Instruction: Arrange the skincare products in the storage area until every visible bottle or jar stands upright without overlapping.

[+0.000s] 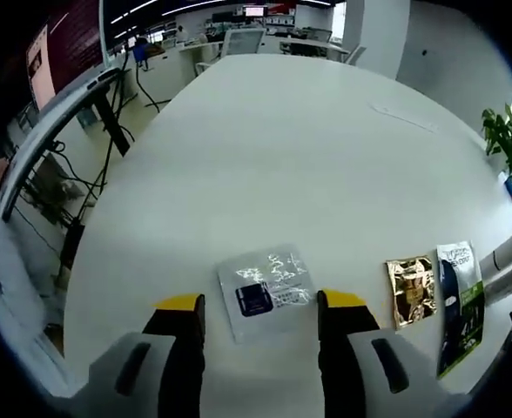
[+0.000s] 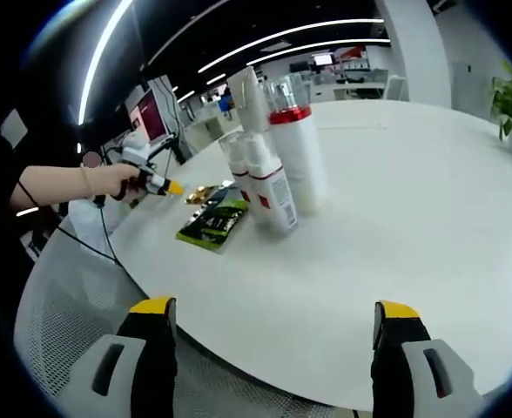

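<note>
My left gripper (image 1: pixel 260 303) is open just above the table, its jaws either side of a flat silver sachet (image 1: pixel 265 292). Right of it lie a gold sachet (image 1: pixel 410 292) and a green and black sachet (image 1: pixel 461 305), with white tubes (image 1: pixel 510 259) at the view's edge. In the right gripper view a tall white pump bottle with a red band (image 2: pixel 299 157) stands upright, and two white tubes (image 2: pixel 269 187) stand close in front of it. The green sachet (image 2: pixel 214 225) and gold sachet (image 2: pixel 202 193) lie beside them. My right gripper (image 2: pixel 273 312) is open, well short of the bottles, holding nothing.
A person's hand holds the left gripper (image 2: pixel 171 186) over the table's far-left edge. A grey mesh chair (image 2: pixel 56 322) sits below the white table's rim (image 2: pixel 239 348). A potted plant (image 1: pixel 506 144) stands at the table's far side. Desks and screens fill the background.
</note>
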`<state>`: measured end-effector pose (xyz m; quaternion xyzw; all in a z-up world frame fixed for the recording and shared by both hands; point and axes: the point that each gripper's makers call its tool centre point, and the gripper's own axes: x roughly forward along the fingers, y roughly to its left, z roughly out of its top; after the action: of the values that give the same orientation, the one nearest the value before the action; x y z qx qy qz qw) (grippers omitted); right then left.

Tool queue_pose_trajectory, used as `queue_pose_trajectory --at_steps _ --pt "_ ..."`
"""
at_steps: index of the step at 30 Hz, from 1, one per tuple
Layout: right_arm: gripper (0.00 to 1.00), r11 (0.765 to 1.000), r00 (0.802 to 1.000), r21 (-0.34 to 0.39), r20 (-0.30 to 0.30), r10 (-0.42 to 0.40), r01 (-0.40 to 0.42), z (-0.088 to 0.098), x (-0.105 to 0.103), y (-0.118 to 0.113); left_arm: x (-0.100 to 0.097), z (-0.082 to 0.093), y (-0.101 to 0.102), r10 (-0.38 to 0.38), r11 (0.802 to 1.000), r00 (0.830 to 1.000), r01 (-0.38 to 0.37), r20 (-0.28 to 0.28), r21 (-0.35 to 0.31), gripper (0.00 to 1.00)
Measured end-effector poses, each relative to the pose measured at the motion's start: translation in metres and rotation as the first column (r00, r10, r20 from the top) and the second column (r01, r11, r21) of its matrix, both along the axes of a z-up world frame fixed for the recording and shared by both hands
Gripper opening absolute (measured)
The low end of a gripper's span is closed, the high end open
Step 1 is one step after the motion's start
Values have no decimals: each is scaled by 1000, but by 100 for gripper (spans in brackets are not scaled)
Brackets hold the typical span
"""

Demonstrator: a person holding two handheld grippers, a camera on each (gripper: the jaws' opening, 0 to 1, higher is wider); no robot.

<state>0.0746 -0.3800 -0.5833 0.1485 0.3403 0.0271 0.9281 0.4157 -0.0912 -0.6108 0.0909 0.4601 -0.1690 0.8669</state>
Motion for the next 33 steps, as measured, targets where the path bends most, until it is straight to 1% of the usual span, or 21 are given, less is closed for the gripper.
queue_pose_trajectory --at_steps 1,2,5,10,12,15,17,21,23,27,28,30,33 --pt "98 1000 1000 -1 0 -1 1 0 0 0 2 -1 1 -6 1000 1000 6 7 -2 38" --pt "98 1000 1000 -1 1 -1 1 0 0 0 2 -1 0 -14 1000 1000 14 12 -9 37" --pt "98 1000 1000 -3 -2 2 -2 0 0 1 4 -2 -1 -35 999 999 36 19 -4 36" --pt "98 1000 1000 -9 -7 13 -13 -1 -1 1 -1 -1 3 -26 1000 1000 26 11 -11 36" --pt "98 1000 1000 -12 -6 13 -13 0 -1 1 -3 0 3 -23 999 1000 23 4 -24 36" --pt "97 1000 1000 -12 -4 10 -10 -1 -1 0 -7 5 3 -31 999 999 31 12 -28 36" --pt "97 1000 1000 -12 -6 10 -10 0 -1 1 -13 9 3 -37 999 999 38 15 -31 36" --pt "97 1000 1000 -17 -11 25 -25 -1 -2 3 -16 8 2 -42 998 999 42 13 -41 36" --pt "97 1000 1000 -16 -9 24 -24 -1 -1 3 -23 10 1 -41 998 999 42 11 -51 36" --pt "97 1000 1000 -14 -3 14 -14 1 -1 2 -25 13 -5 -59 995 998 60 17 -76 36" --pt "97 1000 1000 -15 -2 15 -15 1 0 2 -31 14 -8 -63 994 998 64 16 -87 35" --pt "97 1000 1000 -15 1 17 -17 2 0 3 -37 14 -12 -69 992 998 70 10 -106 35" --pt "97 1000 1000 -16 9 13 -13 3 1 1 -47 15 -16 -91 990 996 91 12 -108 35"
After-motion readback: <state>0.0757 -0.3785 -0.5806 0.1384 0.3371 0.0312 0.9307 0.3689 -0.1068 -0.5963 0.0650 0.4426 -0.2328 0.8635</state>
